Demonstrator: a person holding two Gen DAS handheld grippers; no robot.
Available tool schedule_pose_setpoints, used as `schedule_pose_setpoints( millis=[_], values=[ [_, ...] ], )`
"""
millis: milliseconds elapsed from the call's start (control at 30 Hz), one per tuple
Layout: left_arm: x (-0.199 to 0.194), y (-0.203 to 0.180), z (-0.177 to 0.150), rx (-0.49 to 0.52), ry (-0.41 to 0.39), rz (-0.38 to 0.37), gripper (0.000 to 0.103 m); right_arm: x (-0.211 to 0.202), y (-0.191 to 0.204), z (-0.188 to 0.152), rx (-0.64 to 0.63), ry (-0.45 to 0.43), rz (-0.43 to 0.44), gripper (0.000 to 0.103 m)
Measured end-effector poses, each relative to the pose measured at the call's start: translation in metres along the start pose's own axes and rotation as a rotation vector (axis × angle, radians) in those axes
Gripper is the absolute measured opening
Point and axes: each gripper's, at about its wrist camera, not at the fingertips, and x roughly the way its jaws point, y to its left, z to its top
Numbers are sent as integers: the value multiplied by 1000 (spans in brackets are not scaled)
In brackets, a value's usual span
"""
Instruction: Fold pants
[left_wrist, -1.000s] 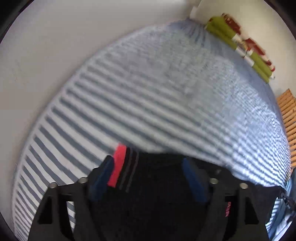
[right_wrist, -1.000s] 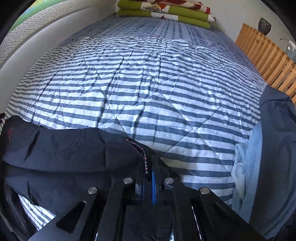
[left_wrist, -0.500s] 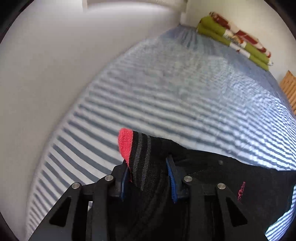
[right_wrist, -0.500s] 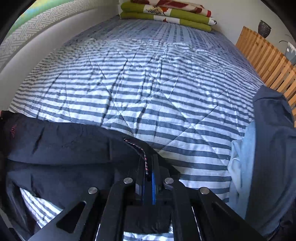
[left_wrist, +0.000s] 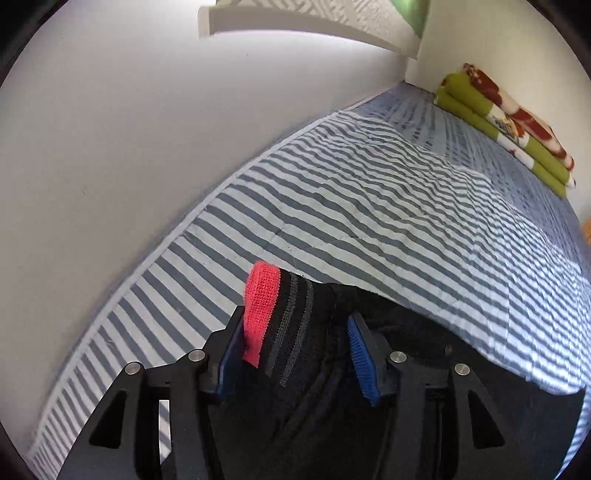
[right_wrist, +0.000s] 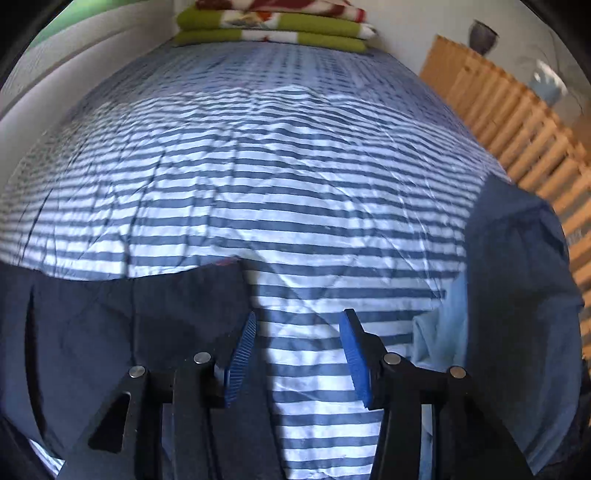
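Since the pants (left_wrist: 332, 406) are soft, limp cloth, the spread left tool (left_wrist: 295, 354) straddles their thick waistband (left_wrist: 273, 317) unclamped, while the right tool (right_wrist: 297, 354) gapes empty over the bed (right_wrist: 258, 184).

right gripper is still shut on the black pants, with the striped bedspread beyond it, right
Not quite. In the right wrist view the right gripper is open: its blue fingers stand apart over the striped bedspread, holding nothing. The black pants lie just left of it.
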Motion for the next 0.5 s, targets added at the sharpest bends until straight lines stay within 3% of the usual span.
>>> schedule_pose_setpoints(
  millis=[67,133,267,333,400,500],
  values=[
    [-18,4,-4,21,-19,-21,57,-4,-13,-8,23,8,47,43],
    [-35,5,-7,45,-34,-34,57,-17,-17,-27,28,36,156,43],
    [-80,13,-22,119,-39,-75,63,-57,-14,-79,-17,49,276,44],
    [-101,23,-30,139,-41,-66,72,-77,-10,-110,-49,64,317,44],
    [-114,38,-38,138,-16,-44,74,-97,-6,-147,-88,79,357,44],
    [-140,75,-58,95,6,-73,74,-121,-1,-194,-128,94,378,45]
  ],
)
